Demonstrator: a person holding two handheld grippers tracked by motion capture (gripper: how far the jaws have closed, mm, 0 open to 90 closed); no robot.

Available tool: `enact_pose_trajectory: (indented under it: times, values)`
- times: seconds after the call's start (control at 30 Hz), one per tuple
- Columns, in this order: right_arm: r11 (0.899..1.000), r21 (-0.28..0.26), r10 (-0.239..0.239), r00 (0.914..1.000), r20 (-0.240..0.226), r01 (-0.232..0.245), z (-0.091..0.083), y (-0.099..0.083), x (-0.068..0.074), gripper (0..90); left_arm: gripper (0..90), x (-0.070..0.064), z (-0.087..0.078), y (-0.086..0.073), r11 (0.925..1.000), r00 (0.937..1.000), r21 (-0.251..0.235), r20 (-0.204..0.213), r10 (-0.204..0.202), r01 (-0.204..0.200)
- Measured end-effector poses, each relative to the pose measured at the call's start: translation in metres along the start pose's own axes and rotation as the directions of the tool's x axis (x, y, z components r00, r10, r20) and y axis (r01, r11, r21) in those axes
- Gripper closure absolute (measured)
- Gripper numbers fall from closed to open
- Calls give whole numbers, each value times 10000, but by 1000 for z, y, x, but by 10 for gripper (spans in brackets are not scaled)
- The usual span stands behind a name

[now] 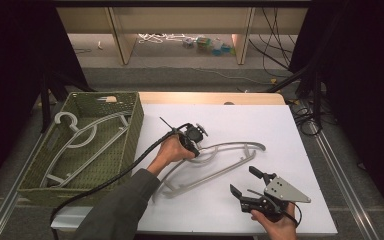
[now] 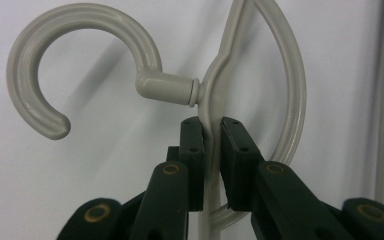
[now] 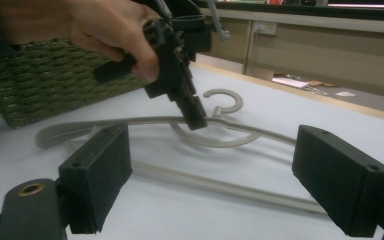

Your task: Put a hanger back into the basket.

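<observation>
Left tongs (image 2: 211, 145) pinch the grey hanger (image 2: 215, 100) — right tongs (image 1: 245, 182) gape.

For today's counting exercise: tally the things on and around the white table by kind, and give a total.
Grey plastic hangers: 2, one on the table, one in the basket
Green woven basket: 1
Handheld grippers: 2, left shut on the table hanger, right open
Total: 5

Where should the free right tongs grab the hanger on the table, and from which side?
Take the hanger's straight bottom bar, coming down from above with the right tongs: it lies flat and thin, nearest them, and the left tongs already pinch the neck below the hook.
</observation>
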State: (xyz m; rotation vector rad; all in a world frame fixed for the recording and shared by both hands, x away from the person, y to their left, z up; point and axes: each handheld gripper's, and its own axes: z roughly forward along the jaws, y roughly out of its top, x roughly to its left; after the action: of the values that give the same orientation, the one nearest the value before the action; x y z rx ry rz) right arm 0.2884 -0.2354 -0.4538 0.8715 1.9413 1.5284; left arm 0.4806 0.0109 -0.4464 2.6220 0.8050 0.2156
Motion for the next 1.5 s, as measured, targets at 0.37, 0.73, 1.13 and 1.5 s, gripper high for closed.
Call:
enact_pose_trajectory:
  times: [0.37,0.73,1.13,1.5]
  values:
    - [10000,87,-36,9999,130,35,5,-1,-6,166,808,-7,-15,-2,9981,9986,-354,-182,504,-510]
    - [9999,121,-42,10000,48,41,4,-2,-4,166,813,-18,-32,-2,9905,9950,-975,-355,934,-964]
    - [9999,96,53,10000,-58,-52,3,-3,-4,166,816,-23,-46,-8,9800,9960,-1776,-56,897,-893]
    - [9997,232,-41,10000,-31,41,3,-3,-2,166,816,-12,-81,-22,9715,9980,-2284,-131,621,-635]
